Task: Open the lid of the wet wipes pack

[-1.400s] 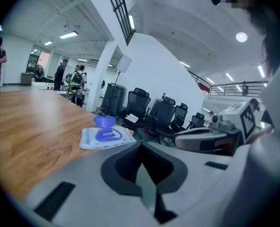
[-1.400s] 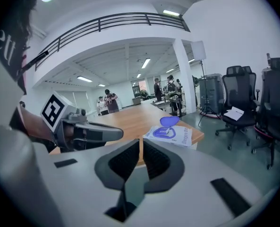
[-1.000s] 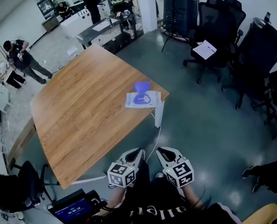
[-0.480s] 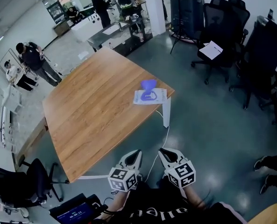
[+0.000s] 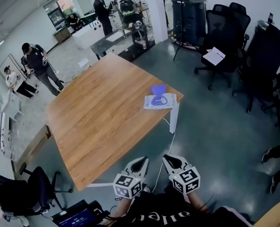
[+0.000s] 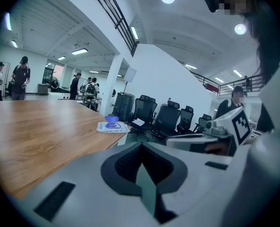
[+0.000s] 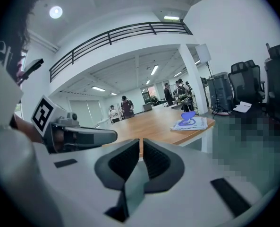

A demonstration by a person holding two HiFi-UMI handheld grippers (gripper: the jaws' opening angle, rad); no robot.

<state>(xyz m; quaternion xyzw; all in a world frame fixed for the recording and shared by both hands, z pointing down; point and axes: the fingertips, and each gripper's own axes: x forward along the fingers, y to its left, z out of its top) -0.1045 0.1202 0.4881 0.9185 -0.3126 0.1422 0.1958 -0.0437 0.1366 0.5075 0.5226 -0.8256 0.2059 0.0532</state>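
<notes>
The wet wipes pack lies flat at the right corner of the wooden table. A blue lid flap stands up from its far side. Both grippers are held low near the person's body, off the table's near corner and far from the pack. My left gripper is shut with nothing in it, and my right gripper beside it is shut too. The left gripper view shows the pack small beyond the closed jaws. In the right gripper view the pack lies right of the jaws.
Black office chairs crowd the right side of the room. Several people stand at the back left near other benches. A white table leg with a cable drops below the pack's corner. A screen sits at the bottom left.
The head view has shifted, so the table and pack now sit further right and lower in the picture. Both grippers stay low by the body, shut as before.
</notes>
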